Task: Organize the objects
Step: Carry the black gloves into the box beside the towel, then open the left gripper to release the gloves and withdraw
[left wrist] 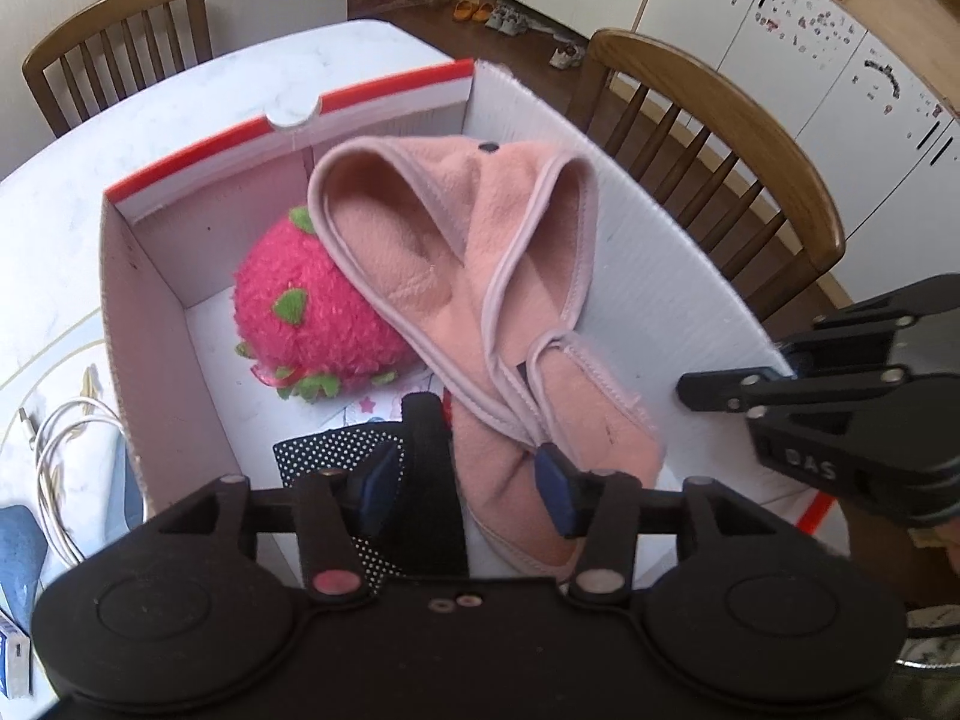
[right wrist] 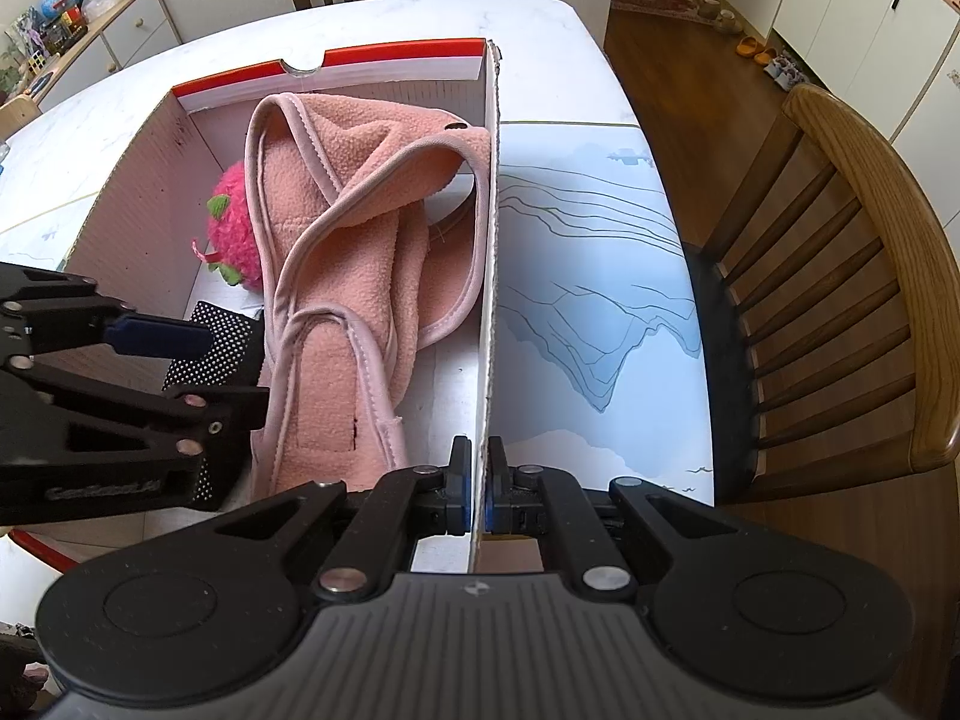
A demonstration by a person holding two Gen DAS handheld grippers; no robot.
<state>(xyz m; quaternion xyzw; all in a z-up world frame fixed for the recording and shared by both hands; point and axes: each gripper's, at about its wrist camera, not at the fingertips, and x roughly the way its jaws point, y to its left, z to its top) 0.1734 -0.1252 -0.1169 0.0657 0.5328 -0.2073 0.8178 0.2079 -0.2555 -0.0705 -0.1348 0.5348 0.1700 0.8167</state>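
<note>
Left wrist: left tongs [left wrist: 462, 480] spread wide over the box [left wrist: 630, 252], no grip. Pink fleece garment [left wrist: 480, 276] lies between and ahead of the fingers, draped over the strawberry plush [left wrist: 312, 324]. Lift straight up and clear before moving.

Right wrist: right tongs [right wrist: 478, 492] pinch the box's right wall, steadying it. Garment sits left of them, inside. Keep pinching until the left tongs are out.

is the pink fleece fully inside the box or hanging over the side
Not fully inside: the pink fleece lies mostly in the box, but one bound edge is draped against the top of the right wall.
</note>
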